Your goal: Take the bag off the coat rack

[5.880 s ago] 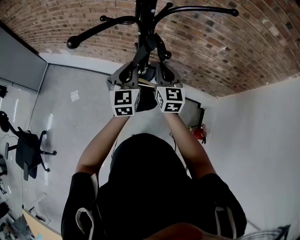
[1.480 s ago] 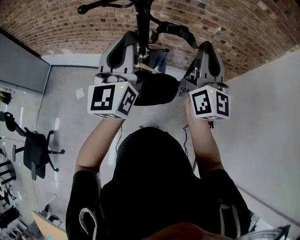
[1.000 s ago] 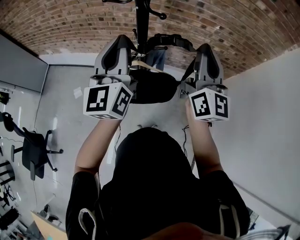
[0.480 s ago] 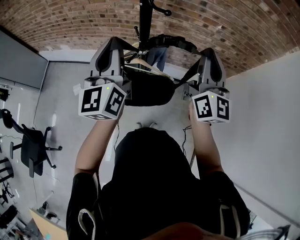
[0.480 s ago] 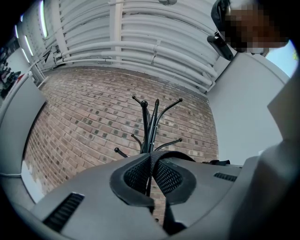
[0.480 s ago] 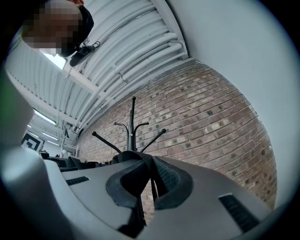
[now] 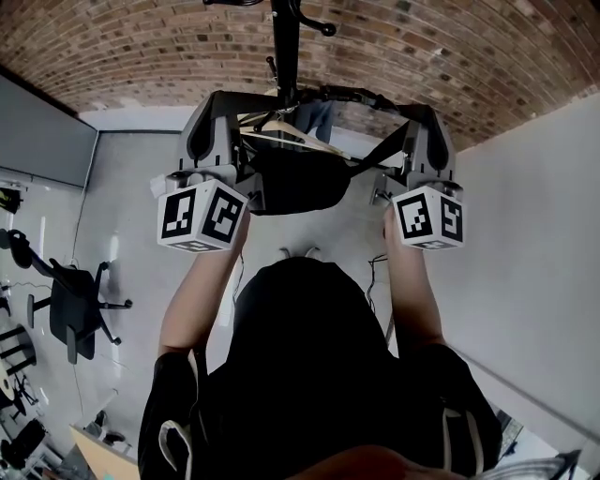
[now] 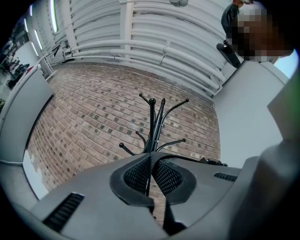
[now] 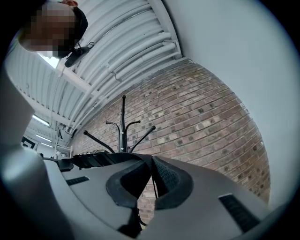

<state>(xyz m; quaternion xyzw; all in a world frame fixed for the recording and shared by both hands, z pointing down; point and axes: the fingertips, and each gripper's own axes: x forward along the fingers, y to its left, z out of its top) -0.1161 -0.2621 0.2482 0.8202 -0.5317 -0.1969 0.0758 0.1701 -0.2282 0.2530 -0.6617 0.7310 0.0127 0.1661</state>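
Sagging soft and likely light before the rack (image 7: 284, 42), the bag (image 7: 295, 178) hangs by its strap (image 7: 347, 94), best hold, left gripper (image 8: 151, 164) and right gripper (image 9: 151, 171) clamped on it.

This looks like an office or studio workspace in a converted industrial building. A bare brick wall (image 7: 450, 47) meets a plain white wall (image 7: 534, 281) at a corner. The floor (image 7: 141, 178) is smooth and grey. A black swivel office chair (image 7: 70, 314) on castors stands near the floor's left edge, below a grey panel (image 7: 37, 131). Overhead, white pipes (image 8: 140, 47) and strip lights (image 8: 53, 14) are exposed. A black coat rack (image 8: 153, 126) stands before the brick.
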